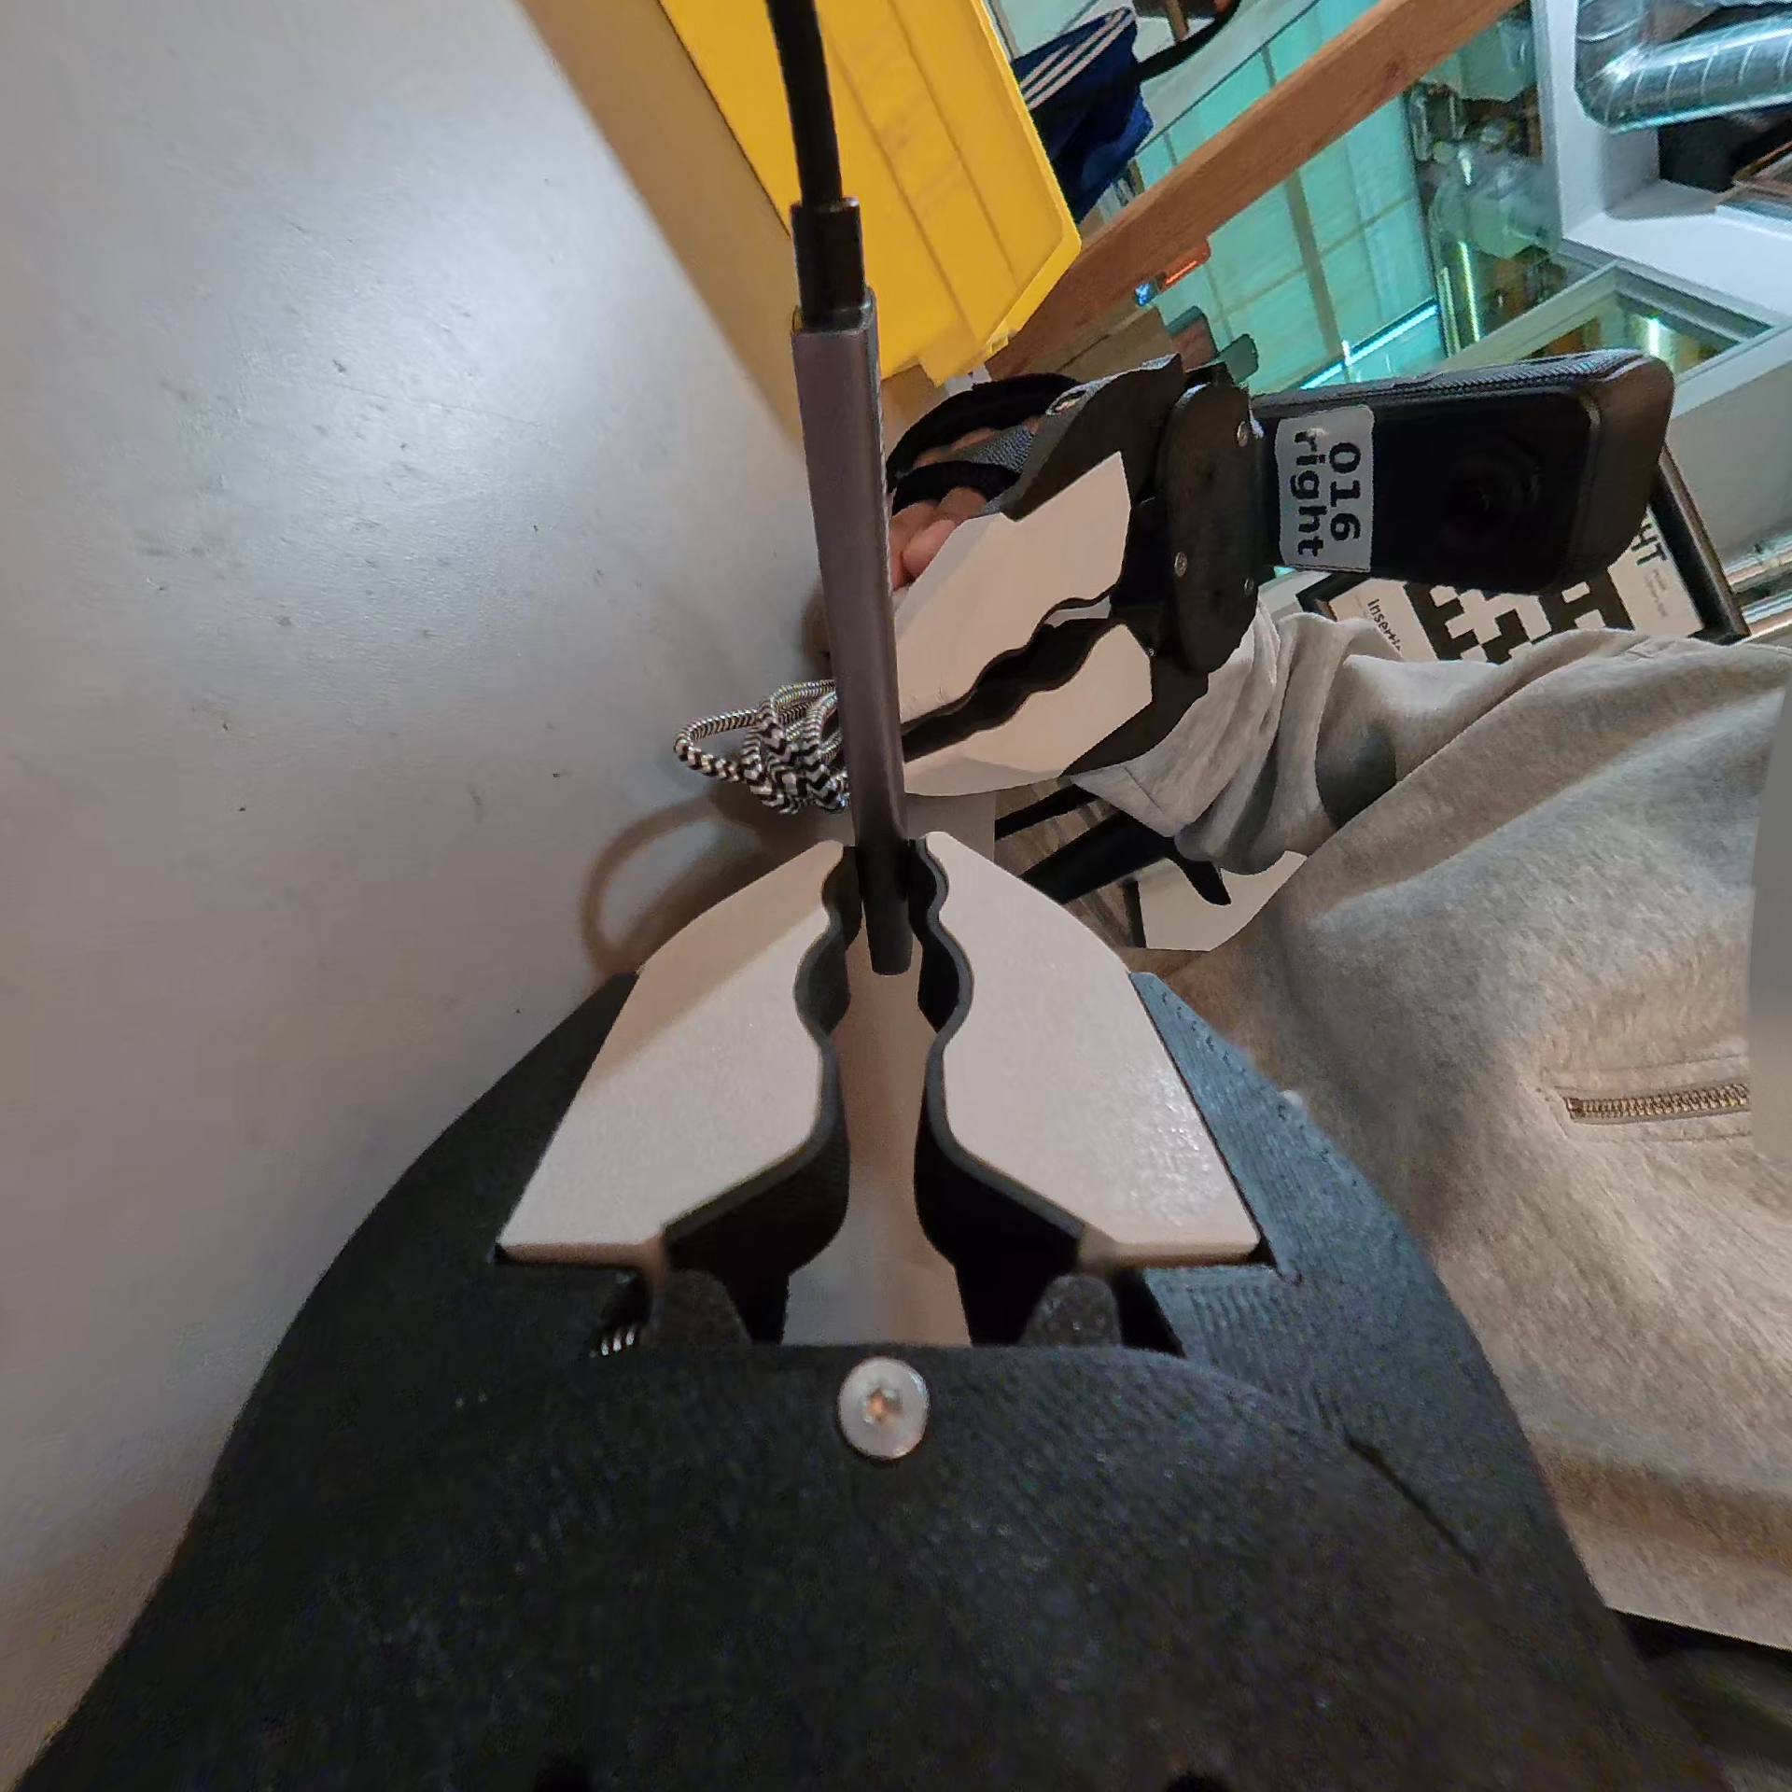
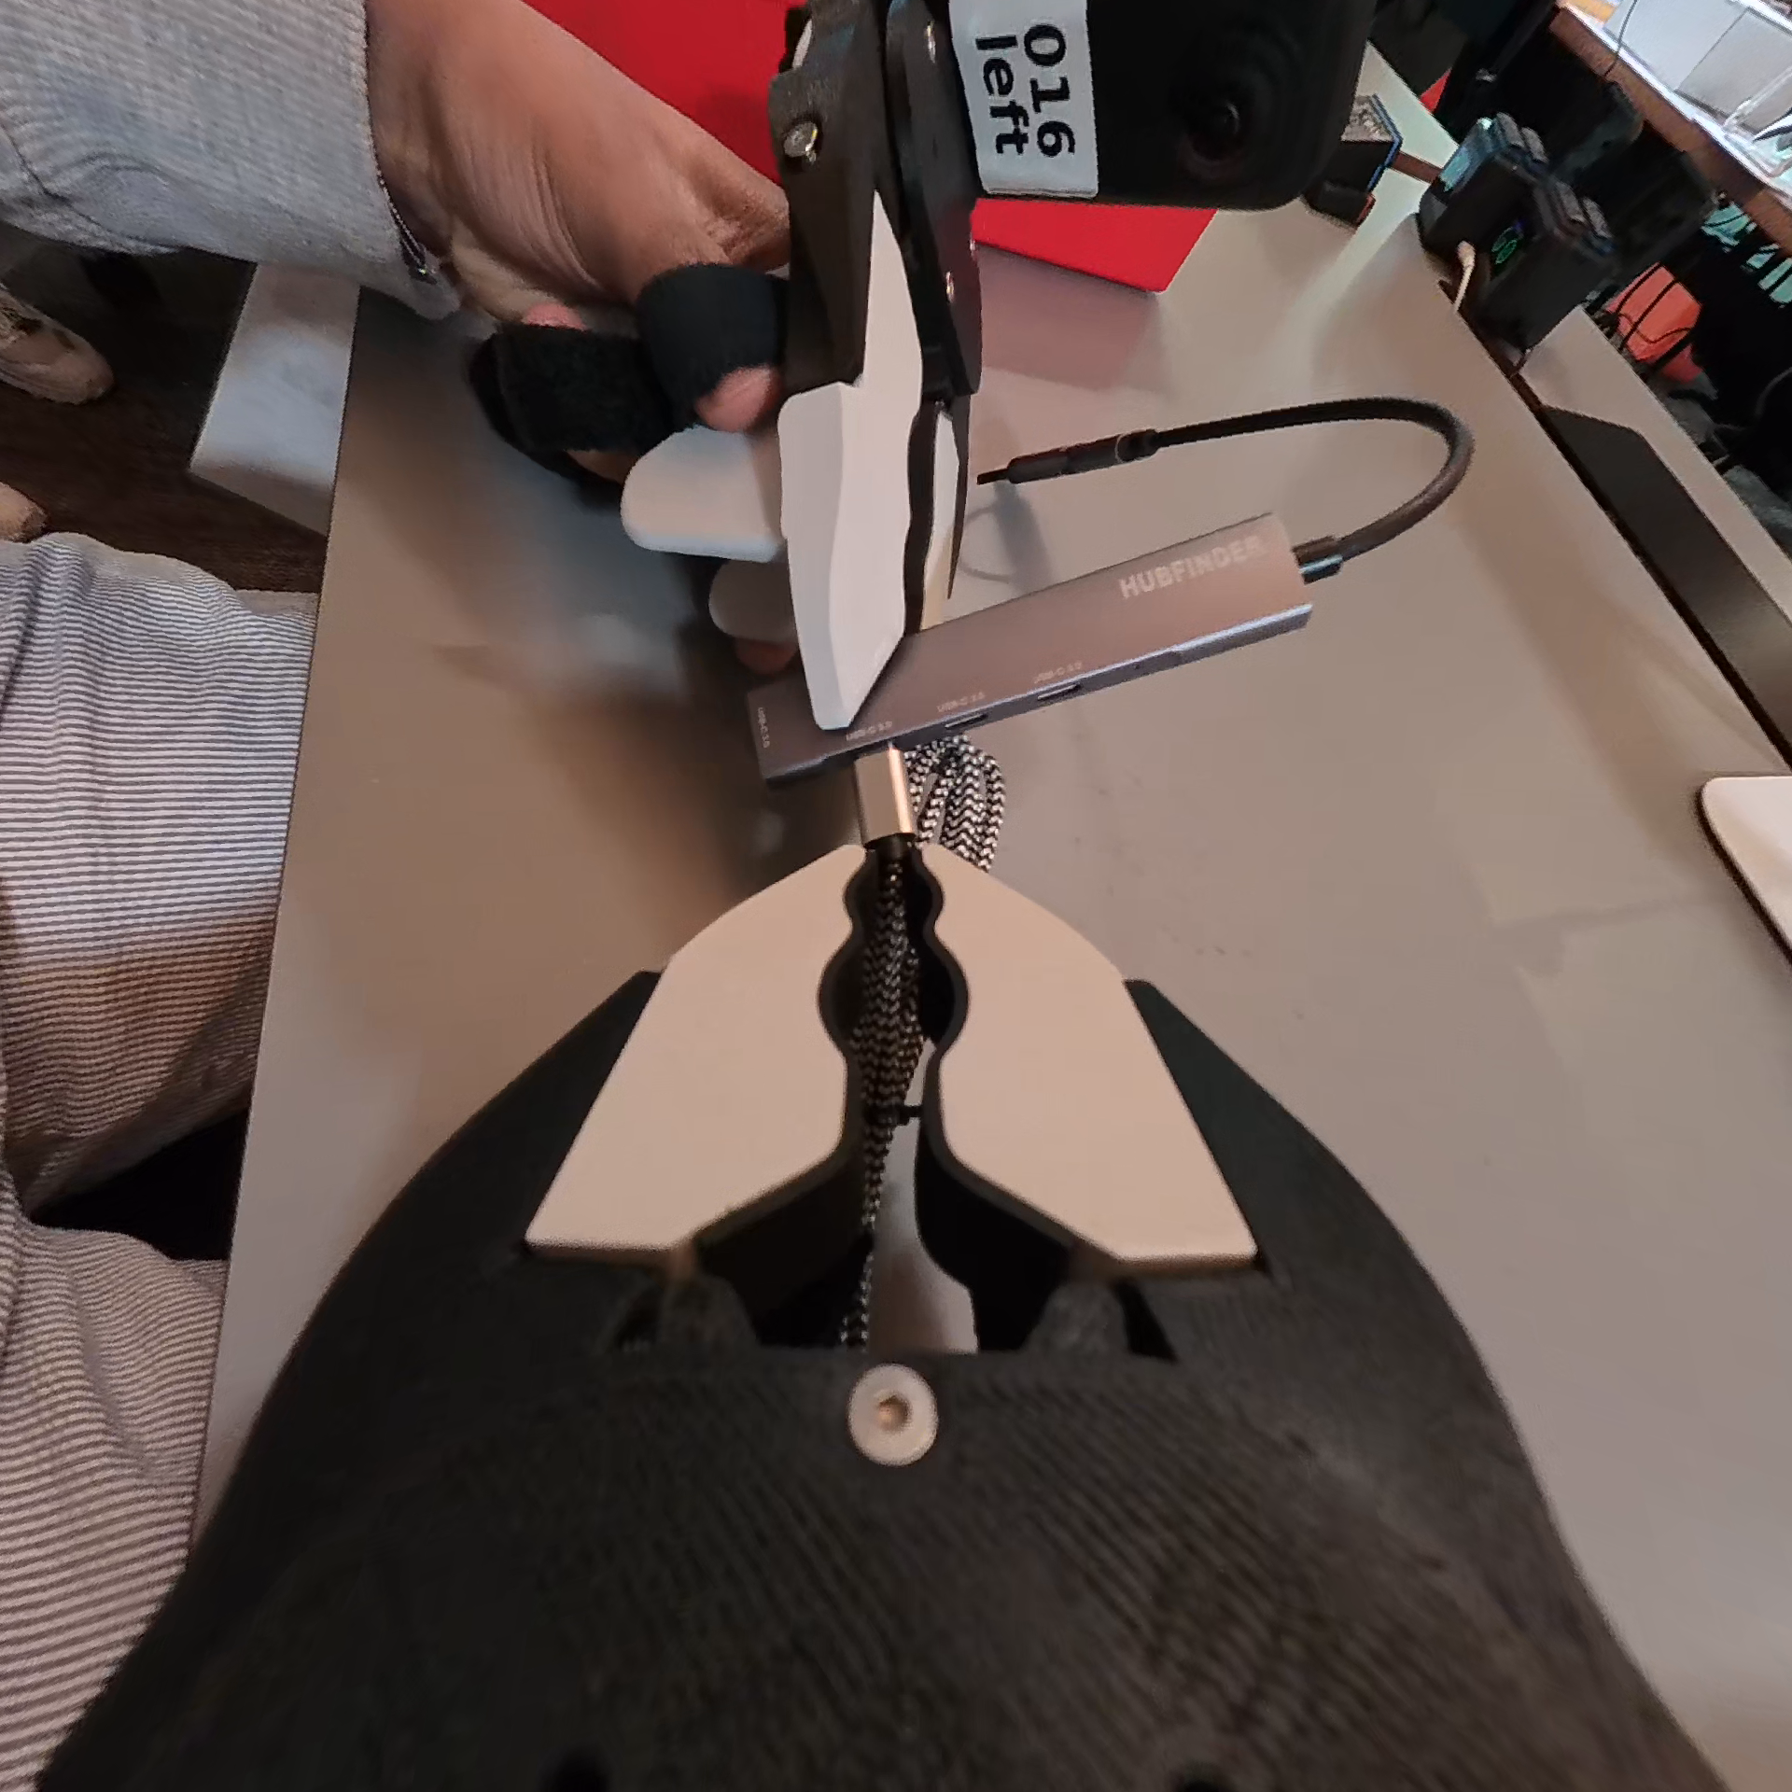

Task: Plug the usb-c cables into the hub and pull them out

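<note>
My left gripper (image 1: 884, 853) is shut on the slim grey usb-c hub (image 1: 848, 582), which I see edge-on above the grey table; the hub's short black lead (image 1: 810, 107) runs up from it. In the right wrist view the hub (image 2: 1047, 650) lies slanted, the left gripper (image 2: 853, 698) clamping its near-left end. My right gripper (image 2: 897, 858) is shut on a black-and-white braided usb-c cable (image 2: 887, 979). Its silver plug (image 2: 884, 800) touches the hub's side at a port. Whether it is seated I cannot tell. The right gripper (image 1: 921, 713) shows behind the hub in the left view.
A yellow bin (image 1: 902, 165) stands at the table's far side. A red box (image 2: 1076, 242) sits behind the left gripper. Loose braided cable loops (image 2: 955, 776) lie under the hub. A white object (image 2: 1755, 853) lies at the right edge. The person's sleeve (image 2: 126, 873) is left. The grippers are tip to tip, or close to it. Both grippers' tips are roughly 40 cm from the white object (image 2: 1755, 853).
</note>
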Demonstrator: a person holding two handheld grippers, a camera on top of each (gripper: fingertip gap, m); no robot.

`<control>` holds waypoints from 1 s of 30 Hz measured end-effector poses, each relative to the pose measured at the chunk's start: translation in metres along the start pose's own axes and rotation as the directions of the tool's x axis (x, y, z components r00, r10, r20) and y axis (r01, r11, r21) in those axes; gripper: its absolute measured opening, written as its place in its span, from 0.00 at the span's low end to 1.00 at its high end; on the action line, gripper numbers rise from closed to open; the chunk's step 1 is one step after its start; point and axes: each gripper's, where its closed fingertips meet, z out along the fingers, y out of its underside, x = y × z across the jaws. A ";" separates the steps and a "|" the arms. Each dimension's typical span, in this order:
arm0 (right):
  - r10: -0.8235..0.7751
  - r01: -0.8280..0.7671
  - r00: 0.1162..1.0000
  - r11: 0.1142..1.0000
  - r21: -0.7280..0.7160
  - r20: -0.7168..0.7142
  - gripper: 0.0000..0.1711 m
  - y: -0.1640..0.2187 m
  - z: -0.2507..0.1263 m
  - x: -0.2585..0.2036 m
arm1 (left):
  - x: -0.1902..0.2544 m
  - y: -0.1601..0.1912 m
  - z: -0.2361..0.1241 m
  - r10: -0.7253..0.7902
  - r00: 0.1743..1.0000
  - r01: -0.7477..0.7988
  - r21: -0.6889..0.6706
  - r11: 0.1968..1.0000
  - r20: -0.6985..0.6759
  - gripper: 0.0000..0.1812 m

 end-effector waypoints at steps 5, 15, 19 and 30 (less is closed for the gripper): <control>-0.051 0.052 0.998 0.998 -0.019 0.047 0.03 0.002 0.004 -0.010 | -0.002 0.003 0.002 -0.003 1.000 0.003 -0.023 1.000 0.010 0.04; -0.070 0.070 0.997 0.998 -0.003 0.019 0.03 0.000 0.003 -0.007 | 0.000 -0.003 0.002 0.029 0.999 -0.030 0.016 0.999 0.018 0.05; -0.089 0.088 0.995 0.996 0.013 0.042 0.03 0.001 0.000 -0.009 | 0.001 -0.003 0.003 0.014 1.000 -0.014 0.011 1.000 -0.010 0.05; -0.123 0.122 0.991 0.992 0.019 0.045 0.03 0.002 -0.001 -0.011 | 0.002 -0.003 0.002 0.008 1.000 -0.008 0.008 1.000 -0.023 0.05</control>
